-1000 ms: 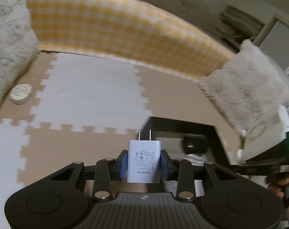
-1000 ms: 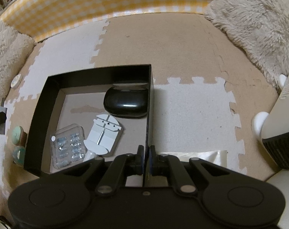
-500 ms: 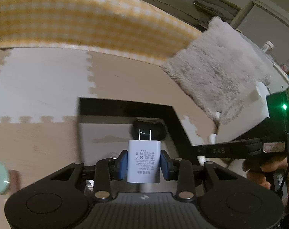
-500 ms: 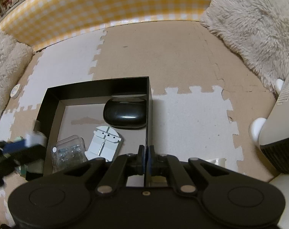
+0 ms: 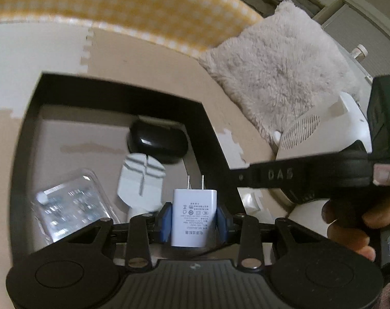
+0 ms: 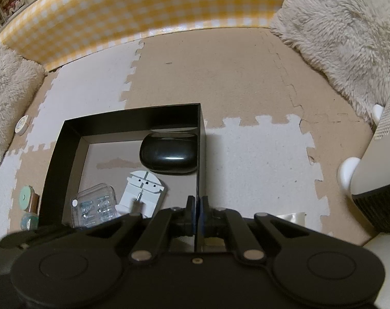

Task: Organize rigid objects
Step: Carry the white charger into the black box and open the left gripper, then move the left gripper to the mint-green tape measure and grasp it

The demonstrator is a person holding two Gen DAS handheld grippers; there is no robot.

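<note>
My left gripper (image 5: pixel 194 221) is shut on a white plug-in charger (image 5: pixel 193 206), prongs pointing forward. It hangs over the near right part of an open black box (image 5: pixel 215 134). Inside the box lie a glossy black case (image 5: pixel 156 141), a flat white tool (image 5: pixel 142 182) and a clear plastic case of small parts (image 5: pixel 71 206). My right gripper (image 6: pixel 197 203) is shut on the thin right wall of the black box (image 6: pixel 66 134). From this side the black case (image 6: pixel 169 157), the white tool (image 6: pixel 143 190) and the clear case (image 6: pixel 96 204) show again.
The box stands on a beige and white foam puzzle mat (image 6: pixel 246 77). Left of it lie round green-topped rolls (image 6: pixel 25 198) and a small white disc (image 6: pixel 21 126). Fluffy cushions (image 6: pixel 336 25) and a yellow checked barrier (image 6: pixel 143 7) ring the mat. A white appliance (image 6: pixel 370 175) stands at the right.
My left gripper has swung right and down with the charger, from beside the box to above its inside. The right gripper has kept its hold on the box wall.
</note>
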